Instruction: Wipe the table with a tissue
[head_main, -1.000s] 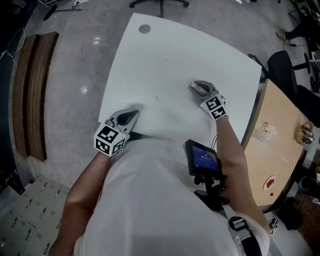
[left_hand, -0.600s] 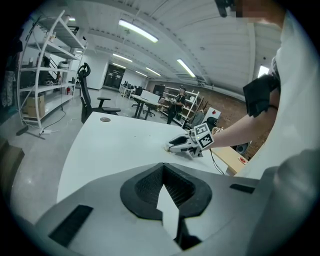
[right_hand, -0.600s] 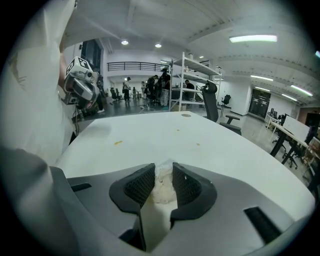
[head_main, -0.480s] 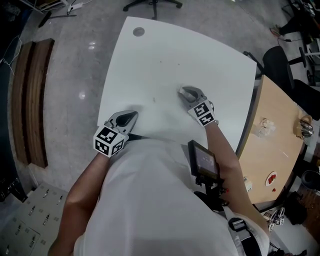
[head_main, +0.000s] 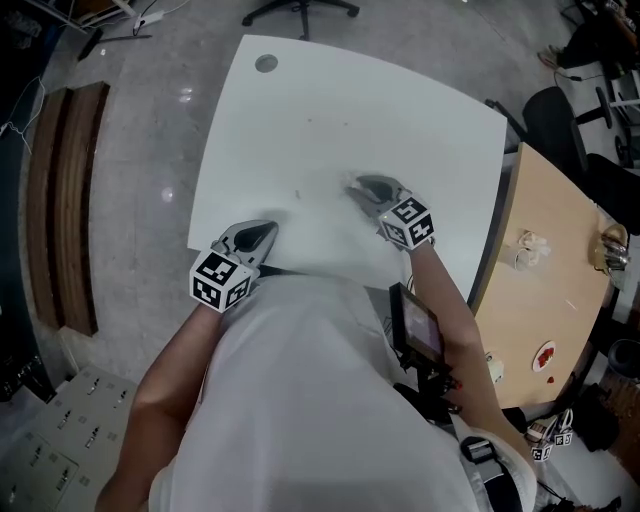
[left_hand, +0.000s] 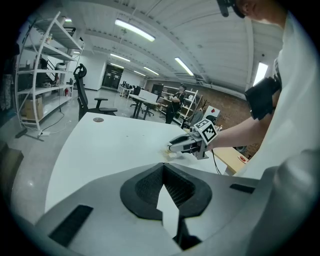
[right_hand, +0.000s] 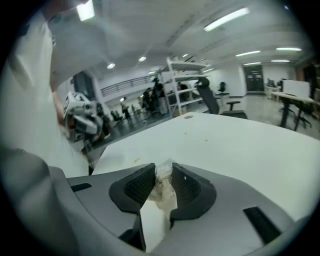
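Note:
The white table (head_main: 330, 110) fills the middle of the head view. My right gripper (head_main: 357, 185) rests low over its near middle, shut on a crumpled white tissue (right_hand: 162, 187) that is pinched between the black pads and pressed toward the tabletop. In the left gripper view that same right gripper (left_hand: 172, 146) and the tissue (left_hand: 167, 153) show at the table's near right. My left gripper (head_main: 268, 228) hovers at the table's near left edge, jaws together with nothing in them. A few small specks (right_hand: 136, 160) lie on the tabletop.
A round cable hole (head_main: 265, 63) sits in the table's far left corner. A wooden desk (head_main: 560, 270) with small items stands to the right, with a black office chair (head_main: 560, 130) behind it. A dark device (head_main: 420, 330) hangs at the person's chest.
The right gripper has slid left across the table with the tissue and rolled slightly. The left gripper has stayed at the near left edge.

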